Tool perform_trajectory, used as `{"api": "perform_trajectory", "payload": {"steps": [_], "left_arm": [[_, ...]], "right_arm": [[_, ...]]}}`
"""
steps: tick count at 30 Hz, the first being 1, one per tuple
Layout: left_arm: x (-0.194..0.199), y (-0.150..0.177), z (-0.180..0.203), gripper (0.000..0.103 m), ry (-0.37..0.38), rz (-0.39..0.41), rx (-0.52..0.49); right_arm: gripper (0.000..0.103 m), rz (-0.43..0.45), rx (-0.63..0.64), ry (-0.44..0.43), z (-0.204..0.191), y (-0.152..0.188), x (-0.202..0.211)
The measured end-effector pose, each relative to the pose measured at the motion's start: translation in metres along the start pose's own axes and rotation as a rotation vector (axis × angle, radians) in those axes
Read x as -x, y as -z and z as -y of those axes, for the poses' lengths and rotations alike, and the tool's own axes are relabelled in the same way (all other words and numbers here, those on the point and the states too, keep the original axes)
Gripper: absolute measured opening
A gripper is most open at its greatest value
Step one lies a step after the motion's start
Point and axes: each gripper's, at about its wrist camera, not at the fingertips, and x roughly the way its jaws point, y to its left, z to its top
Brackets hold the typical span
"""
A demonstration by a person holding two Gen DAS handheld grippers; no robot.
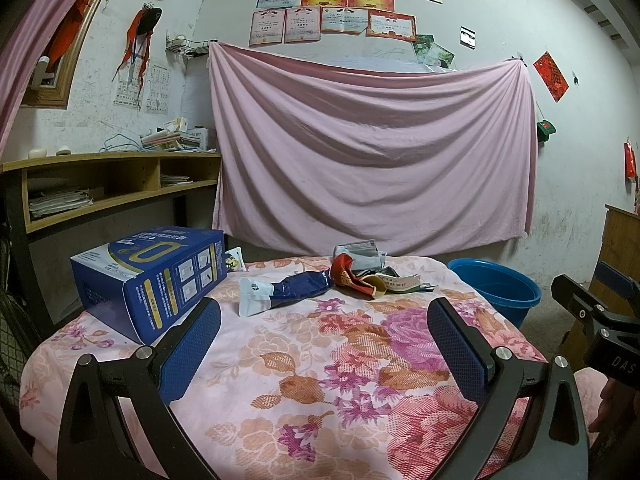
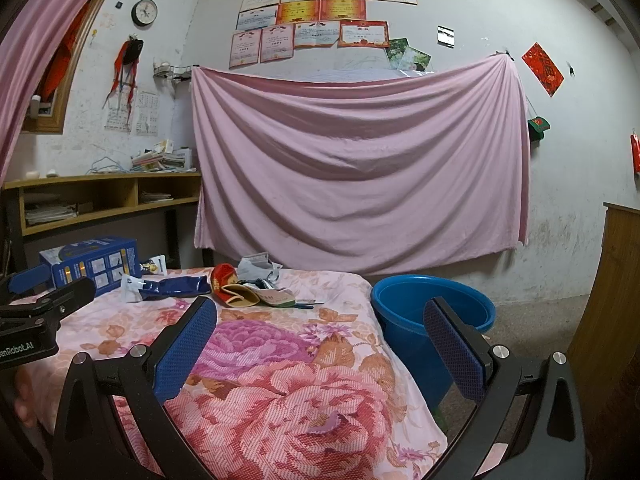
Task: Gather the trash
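Observation:
On the flower-patterned tablecloth [image 1: 320, 380] lies trash: a big blue carton [image 1: 148, 280] at the left, a crumpled blue-and-white pouch [image 1: 284, 290] in the middle, and a heap of red, grey and beige wrappers [image 1: 366, 272] behind it. The same carton [image 2: 94, 266], pouch [image 2: 168, 286] and wrapper heap [image 2: 248, 284] show far off in the right wrist view. A blue plastic bucket [image 2: 434, 312] stands on the floor right of the table. My left gripper [image 1: 324, 340] is open above the cloth, short of the pouch. My right gripper [image 2: 320, 340] is open over the table's right edge.
A pink sheet [image 1: 372, 148] hangs on the back wall. A wooden shelf unit [image 1: 112, 184] with papers stands at the left. A wooden cabinet [image 2: 612, 300] rises at the right. The other gripper's body [image 1: 600, 320] shows at the right edge of the left wrist view.

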Motion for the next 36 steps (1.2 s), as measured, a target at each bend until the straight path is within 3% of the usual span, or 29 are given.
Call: {"api": "perform_trajectory", "payload": {"steps": [17, 27, 32, 36], "left_arm": [[0.000, -0.003, -0.001, 0.101, -0.005, 0.011, 0.008], [-0.018, -0.048, -0.021, 0.101, -0.072, 0.096, -0.004], [-0.050, -0.065, -0.041, 0.101, -0.071, 0.071, -0.021], [-0.079, -0.067, -0.053, 0.101, -0.044, -0.026, -0.019]], "right_arm": [[0.103, 0.019, -0.010, -0.016, -0.003, 0.001, 0.002], [0.103, 0.085, 0.005, -0.080, 0.002, -0.038, -0.025], [0.103, 0.115, -0.008, -0.110, 0.001, -0.062, -0.058], [0.103, 0.100, 0.001, -0.121, -0.005, -0.071, -0.084]]}}
